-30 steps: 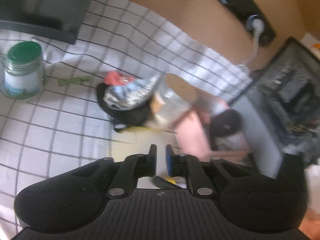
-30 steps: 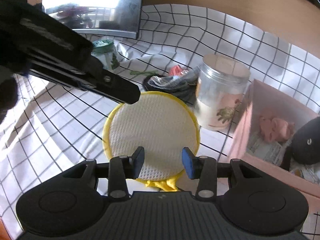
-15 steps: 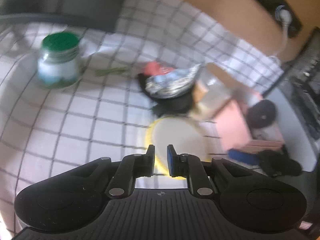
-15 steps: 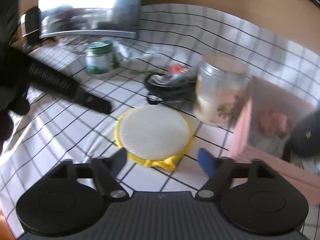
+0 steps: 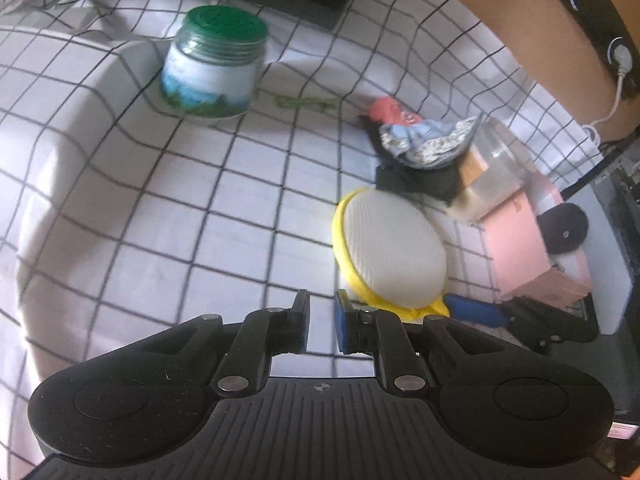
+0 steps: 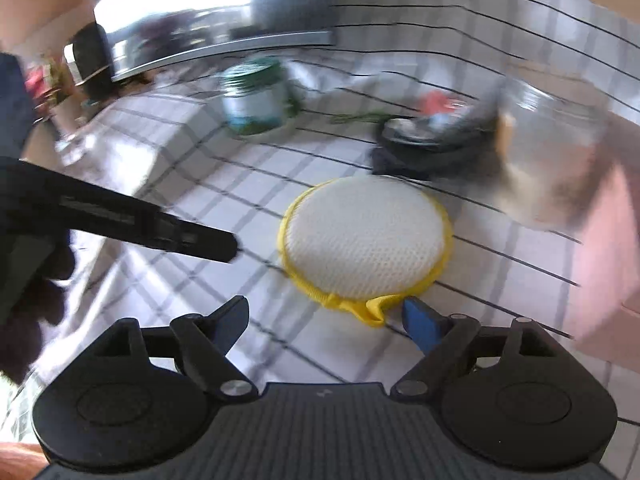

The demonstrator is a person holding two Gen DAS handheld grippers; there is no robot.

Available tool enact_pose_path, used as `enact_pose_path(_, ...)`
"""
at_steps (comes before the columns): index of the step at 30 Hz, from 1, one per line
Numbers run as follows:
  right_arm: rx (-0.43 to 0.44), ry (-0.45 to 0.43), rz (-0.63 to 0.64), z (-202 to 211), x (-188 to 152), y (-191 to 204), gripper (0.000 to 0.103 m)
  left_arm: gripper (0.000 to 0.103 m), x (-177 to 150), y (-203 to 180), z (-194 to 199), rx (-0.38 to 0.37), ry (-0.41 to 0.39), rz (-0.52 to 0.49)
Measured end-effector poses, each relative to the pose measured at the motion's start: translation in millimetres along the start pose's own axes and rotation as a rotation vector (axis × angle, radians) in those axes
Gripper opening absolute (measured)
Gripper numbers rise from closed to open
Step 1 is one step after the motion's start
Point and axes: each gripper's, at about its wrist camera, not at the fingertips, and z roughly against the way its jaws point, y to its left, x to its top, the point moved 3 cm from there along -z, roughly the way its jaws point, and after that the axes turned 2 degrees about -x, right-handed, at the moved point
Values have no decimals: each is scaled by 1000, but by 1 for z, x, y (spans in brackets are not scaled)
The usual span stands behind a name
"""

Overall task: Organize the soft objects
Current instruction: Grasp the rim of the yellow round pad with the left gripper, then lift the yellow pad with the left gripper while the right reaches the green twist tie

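Note:
A round white mesh pad (image 5: 394, 252) with a yellow rim lies flat on the checked cloth. My right gripper (image 6: 326, 314) stands just short of the pad (image 6: 366, 236). Its jaws are opening wide, and the pad's yellow tab lies loose between the fingertips, untouched. My left gripper (image 5: 322, 312) hangs over bare cloth left of the pad, almost shut, with only a narrow slit and nothing in it. It appears as a black bar (image 6: 160, 232) in the right wrist view. Behind the pad sits a heap of soft cloths (image 5: 424, 144), grey, black and red.
A pink box (image 5: 516, 240) holding a black soft thing (image 5: 564, 228) stands right of the pad. A clear jar (image 5: 492, 176) stands between the box and the heap. A green-lidded jar (image 5: 214, 64) and a green strand (image 5: 306, 102) sit at the back. A silver-framed screen (image 6: 208, 20) stands behind.
The right jaws have spread wide and drawn back off the pad. The left gripper has moved from above the pad to its left and sunk lower, its view swinging toward the green-lidded jar.

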Motion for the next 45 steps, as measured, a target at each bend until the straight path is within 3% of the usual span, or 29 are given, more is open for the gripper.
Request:
enact_pose_path(4,-59,-69,44,24,5,-5,84,15,-3,4,4,17,-24,-16)
enact_pose_path(8,-190,-98,37,20,16,-21,80,15,-3,3,2,-65,-32,40)
enact_pose_path(10,-236,-70,30,9,20,-26,50,15,0,1,-2,-98,-39,73)
enact_pose_path(11,-252,-50,30,3,20,-28,46,15,3,0,-4,-102,-50,87)
enact_pose_path(15,-264,-49,43,-6,19,-29,45,15,18,-1,-16,-75,-92,128)
enact_pose_path(18,-266,-61,80,-6,15,-27,45,15,26,-1,-27,-93,-87,160)
enact_pose_path(20,-258,-67,69,-4,13,-31,45,21,29,-4,-33,-101,-81,152)
enact_pose_path(23,-254,-68,58,-3,12,-34,45,21,31,-8,-44,-95,-56,132)
enact_pose_path(29,-227,-71,30,0,8,-38,45,28,35,-6,-52,-187,-41,190)
enact_pose_path(33,-173,-58,29,6,4,-39,45,28,35,-13,-33,-272,-52,205)
enact_pose_path(38,-143,-45,31,14,-6,-39,45,28,25,-45,2,-389,-53,69)
enact_pose_path(43,-165,-34,63,14,-17,-39,45,28,22,-82,-20,-281,-14,-94)
enact_pose_path(45,-165,-34,66,16,-19,-40,45,28,21,-91,-33,-294,17,-134)
